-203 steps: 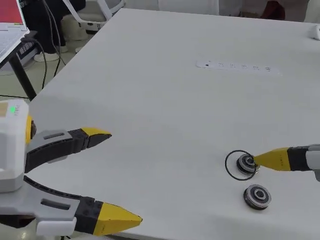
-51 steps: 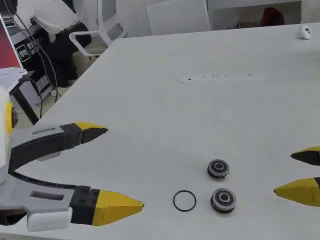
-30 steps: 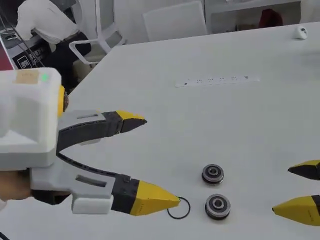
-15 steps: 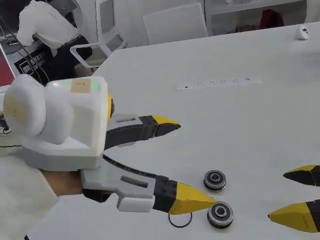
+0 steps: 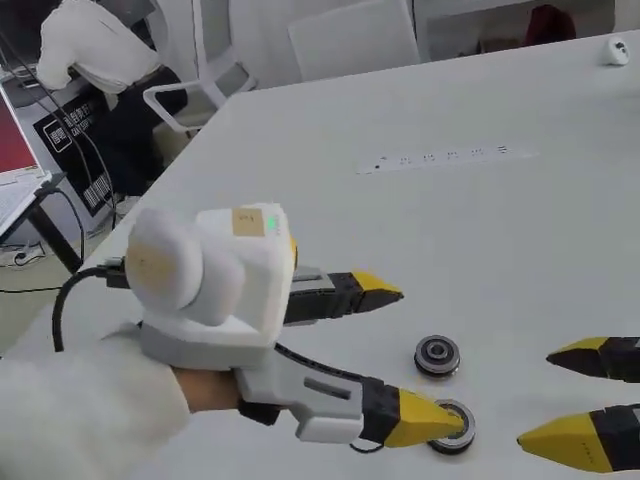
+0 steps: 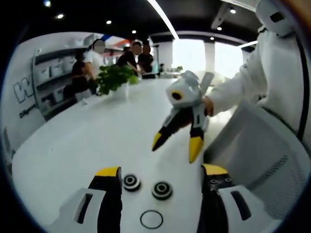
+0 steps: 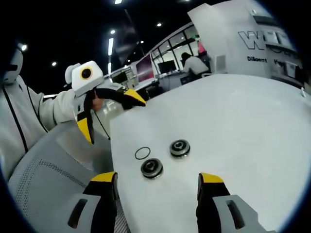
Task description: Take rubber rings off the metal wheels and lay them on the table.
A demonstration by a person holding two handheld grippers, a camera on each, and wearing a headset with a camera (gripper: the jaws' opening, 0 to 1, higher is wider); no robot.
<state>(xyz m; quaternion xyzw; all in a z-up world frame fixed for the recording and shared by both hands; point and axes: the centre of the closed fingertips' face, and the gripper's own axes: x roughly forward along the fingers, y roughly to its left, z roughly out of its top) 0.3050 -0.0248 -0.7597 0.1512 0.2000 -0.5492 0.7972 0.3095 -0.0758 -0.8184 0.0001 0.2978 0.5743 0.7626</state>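
Two small metal wheels sit near the table's front edge: the far wheel (image 5: 437, 355) (image 6: 131, 182) (image 7: 180, 148) and the near wheel (image 5: 455, 428) (image 6: 162, 190) (image 7: 151, 168). A loose black rubber ring (image 6: 151, 219) (image 7: 142, 153) lies flat on the table beside the near wheel. My left gripper (image 5: 412, 360) (image 6: 160, 171) is open, its jaws straddling the wheels from the left; in the head view its lower jaw overlaps the near wheel and hides most of the ring. My right gripper (image 5: 545, 397) (image 7: 157, 177) stands open to the right of the wheels, holding nothing.
The white table (image 5: 470, 240) has a flat white power strip (image 5: 450, 157) further back and a small white object (image 5: 617, 48) at the far right. White chairs (image 5: 350, 40) and a person in white (image 5: 85, 45) are beyond the far edge. A laptop (image 5: 15, 165) stands off to the left.
My left gripper has moved right and forward to the wheels; its lower jaw now covers the ring and part of the near wheel. The right gripper stays open at the right.
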